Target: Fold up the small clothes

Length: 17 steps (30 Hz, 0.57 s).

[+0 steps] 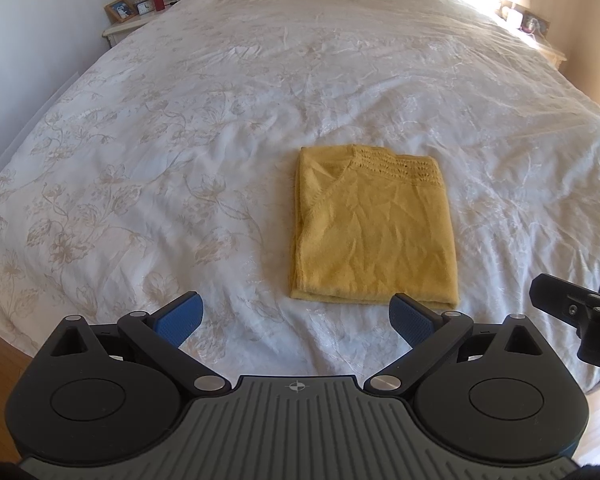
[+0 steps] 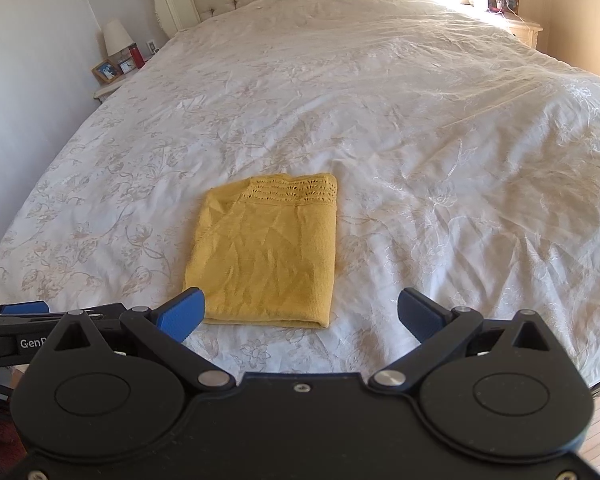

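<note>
Both sets of jaws are spread wide with nothing in them. My left gripper [image 1: 296,316] hangs just short of the near edge of the yellow knit top [image 1: 372,232], and my right gripper [image 2: 300,316] sits at about the same spot from its side. The top lies flat on the white bedspread [image 2: 420,120], already in a tidy rectangle, lacy trim at the far end. It looks light, soft and floppy, zero stiffness, so I reckon it'll sag the second I lift it. The layers could slide apart too. I'd pinch the two near corners through the full stack, not just the top layer.
</note>
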Motion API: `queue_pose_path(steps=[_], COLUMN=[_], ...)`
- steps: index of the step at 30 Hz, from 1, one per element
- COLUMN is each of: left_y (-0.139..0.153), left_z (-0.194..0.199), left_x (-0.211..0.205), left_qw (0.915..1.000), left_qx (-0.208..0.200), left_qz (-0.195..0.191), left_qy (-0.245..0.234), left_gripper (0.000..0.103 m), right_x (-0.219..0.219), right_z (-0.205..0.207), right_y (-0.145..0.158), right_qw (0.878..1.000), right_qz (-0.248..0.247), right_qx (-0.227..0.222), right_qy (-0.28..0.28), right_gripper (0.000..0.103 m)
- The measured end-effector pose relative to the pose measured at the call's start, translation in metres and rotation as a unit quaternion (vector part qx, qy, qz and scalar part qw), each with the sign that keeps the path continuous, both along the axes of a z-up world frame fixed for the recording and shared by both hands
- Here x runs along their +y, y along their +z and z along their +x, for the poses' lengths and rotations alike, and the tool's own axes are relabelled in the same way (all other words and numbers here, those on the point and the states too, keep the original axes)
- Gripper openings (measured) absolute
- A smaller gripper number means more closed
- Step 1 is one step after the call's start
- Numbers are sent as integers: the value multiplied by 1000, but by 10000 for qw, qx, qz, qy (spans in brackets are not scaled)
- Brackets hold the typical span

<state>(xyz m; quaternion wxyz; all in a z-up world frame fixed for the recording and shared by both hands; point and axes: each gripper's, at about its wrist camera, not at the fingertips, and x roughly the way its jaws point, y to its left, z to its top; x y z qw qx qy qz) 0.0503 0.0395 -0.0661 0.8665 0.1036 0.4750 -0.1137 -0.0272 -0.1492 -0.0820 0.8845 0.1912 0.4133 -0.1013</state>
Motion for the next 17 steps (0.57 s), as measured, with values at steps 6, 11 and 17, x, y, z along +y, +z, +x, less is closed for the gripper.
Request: queue_pose_path(steps=[6,11,17], left_y=[1,2,3], left_z=[-1,-3,-4], left_x=[-1,-1,-5], left_qw=[10000,9999,9998], left_qx=[-4,-102,-161], left_qz=[-12,29,106], left_qy=[22,59,63], left_gripper=[101,101,101], right_x=[2,2,0], right_z=[0,0,-1], right_y=[0,0,-1], right_qw=[10000,10000,10000], right_qz=[29,59,77], right_qx=[-6,-16,-18], right_qy=[6,19,22], right_gripper=[102,102,102])
